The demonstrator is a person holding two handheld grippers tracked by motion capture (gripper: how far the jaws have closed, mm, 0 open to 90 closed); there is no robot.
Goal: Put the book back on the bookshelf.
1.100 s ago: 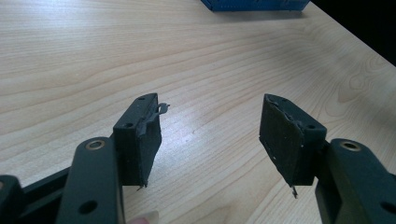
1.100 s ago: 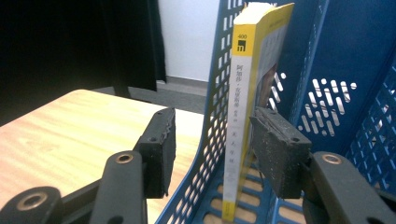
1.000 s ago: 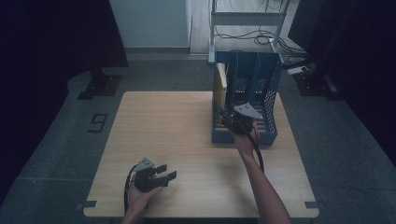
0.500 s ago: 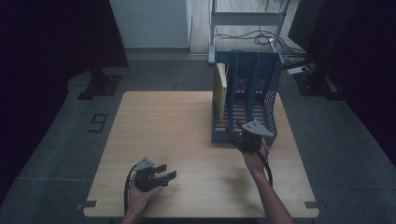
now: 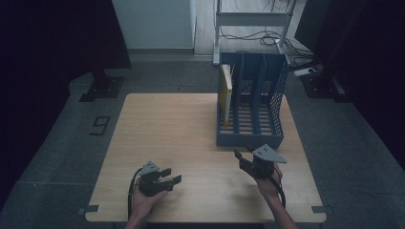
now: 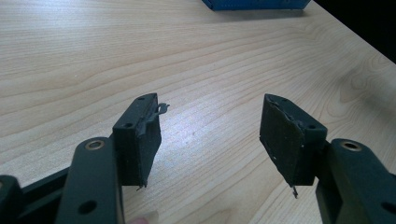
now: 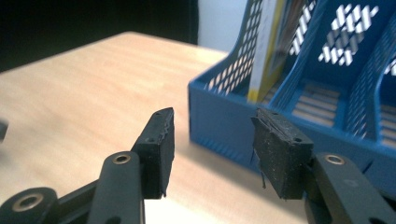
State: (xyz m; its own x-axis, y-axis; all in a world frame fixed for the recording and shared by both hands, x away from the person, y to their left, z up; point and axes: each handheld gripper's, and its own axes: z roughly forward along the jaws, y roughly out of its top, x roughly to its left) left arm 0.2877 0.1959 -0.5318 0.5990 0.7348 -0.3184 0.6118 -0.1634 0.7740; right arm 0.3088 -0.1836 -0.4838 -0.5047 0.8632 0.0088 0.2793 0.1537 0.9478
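Observation:
A blue three-slot file rack [image 5: 250, 138] stands on the right side of the wooden table [image 5: 172, 129]. A yellow-edged book [image 5: 226, 90] stands upright in its leftmost slot. My right gripper [image 5: 241, 155] hovers just in front of the rack's front wall, open and holding nothing. The right gripper view has the gripper [image 7: 212, 116] facing the rack [image 7: 219, 121] and the book [image 7: 264, 51]. My left gripper [image 5: 173, 175] rests near the front edge, open with nothing between its jaws. The left gripper view has this gripper [image 6: 212, 105] over bare wood, with the rack's corner [image 6: 254, 4] far off.
A metal shelf frame [image 5: 253, 28] and cables lie on the floor behind the table. A dark stand base [image 5: 100, 88] sits off the back left corner. Bare wood spans the left and middle of the table.
My right gripper has drawn back from the rack's front slots toward the table's front edge. The left gripper has stayed where it was.

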